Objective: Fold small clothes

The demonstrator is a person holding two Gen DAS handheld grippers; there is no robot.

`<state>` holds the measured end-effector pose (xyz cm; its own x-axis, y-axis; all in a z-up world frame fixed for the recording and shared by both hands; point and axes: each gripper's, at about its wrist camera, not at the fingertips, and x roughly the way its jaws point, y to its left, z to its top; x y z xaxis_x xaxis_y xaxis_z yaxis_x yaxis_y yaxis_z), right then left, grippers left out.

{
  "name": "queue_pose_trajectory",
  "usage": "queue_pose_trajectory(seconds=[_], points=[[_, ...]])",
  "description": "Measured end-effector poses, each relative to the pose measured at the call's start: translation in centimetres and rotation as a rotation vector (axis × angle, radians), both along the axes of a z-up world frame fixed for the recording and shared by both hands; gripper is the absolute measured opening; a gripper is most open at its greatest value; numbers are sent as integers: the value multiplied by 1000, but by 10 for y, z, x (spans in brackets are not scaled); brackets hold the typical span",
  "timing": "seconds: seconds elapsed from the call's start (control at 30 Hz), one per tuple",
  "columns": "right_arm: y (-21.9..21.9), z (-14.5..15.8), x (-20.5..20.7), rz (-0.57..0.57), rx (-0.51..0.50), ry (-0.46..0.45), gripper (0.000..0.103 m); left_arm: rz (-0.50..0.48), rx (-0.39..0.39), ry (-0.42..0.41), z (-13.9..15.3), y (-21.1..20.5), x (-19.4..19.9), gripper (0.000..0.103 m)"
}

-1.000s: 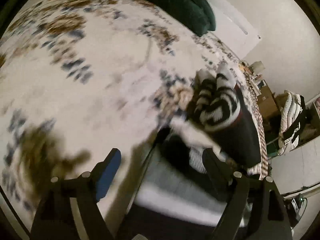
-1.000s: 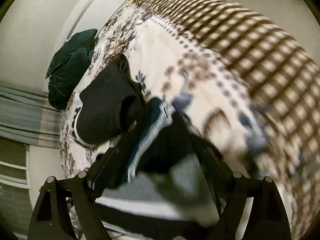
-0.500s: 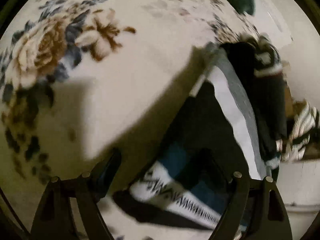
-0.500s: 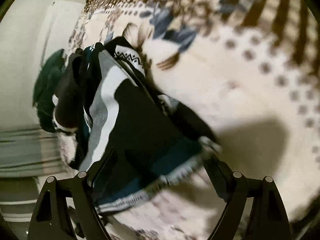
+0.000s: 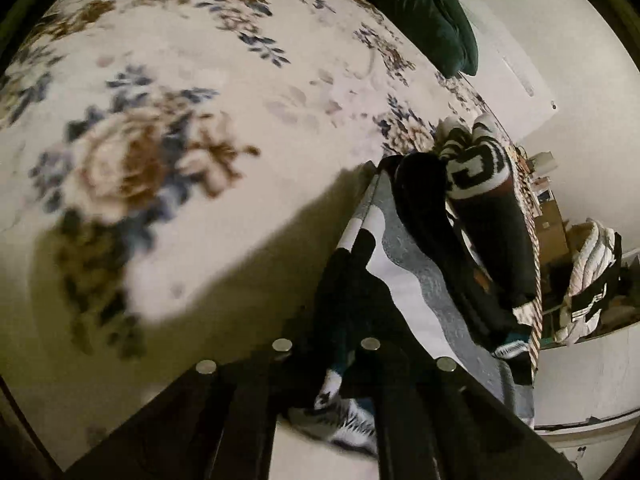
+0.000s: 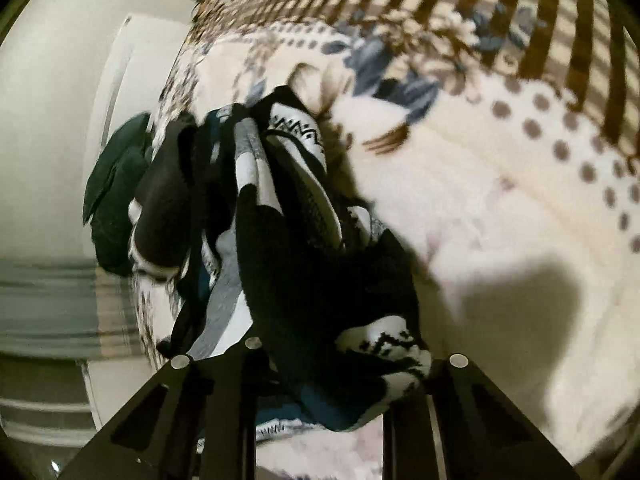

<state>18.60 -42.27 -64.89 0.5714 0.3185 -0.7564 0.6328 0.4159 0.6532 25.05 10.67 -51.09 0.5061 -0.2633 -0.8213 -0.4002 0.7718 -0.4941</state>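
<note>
- Where the sock [image 5: 404,280] lies on the floral blanket [image 5: 168,128], both grippers meet it — dark, with white patterned bands and a grey-and-white panel.
- Left gripper [image 5: 326,350]: jaws drawn together, pinching the sock's dark edge; the rest of the sock runs away from the tips, up and to the right.
- Right gripper [image 6: 340,356]: jaws closing, bunched sock fabric between them, the white zigzag cuff [image 6: 386,344] just inside its right finger.
- Beyond the sock, touching it, sits a pile of other dark clothes [image 5: 484,204]; a green pillow [image 5: 424,4] lies well past the pile.
</note>
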Motion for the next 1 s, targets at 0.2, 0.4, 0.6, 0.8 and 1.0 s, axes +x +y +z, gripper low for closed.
queue_pose_trajectory(seconds=[0.2,0.4,0.6,0.8,1.0], points=[[3,35,-44,118,-20,57,20,-47,-8,82,19,11,-72,3],[-14,-3,-82,191,47,252,32,-50,-73,268,-29,16,-90,10],[-31,42,-91,208,-198,331,55,-65,75,218,8,22,-77,40],[-19,88,-3,313,-308,191,58,-189,133,115,18,-10,-14,42],[-5,72,113,431,-447,146,58,-293,109,96,-4,-46,68,42]])
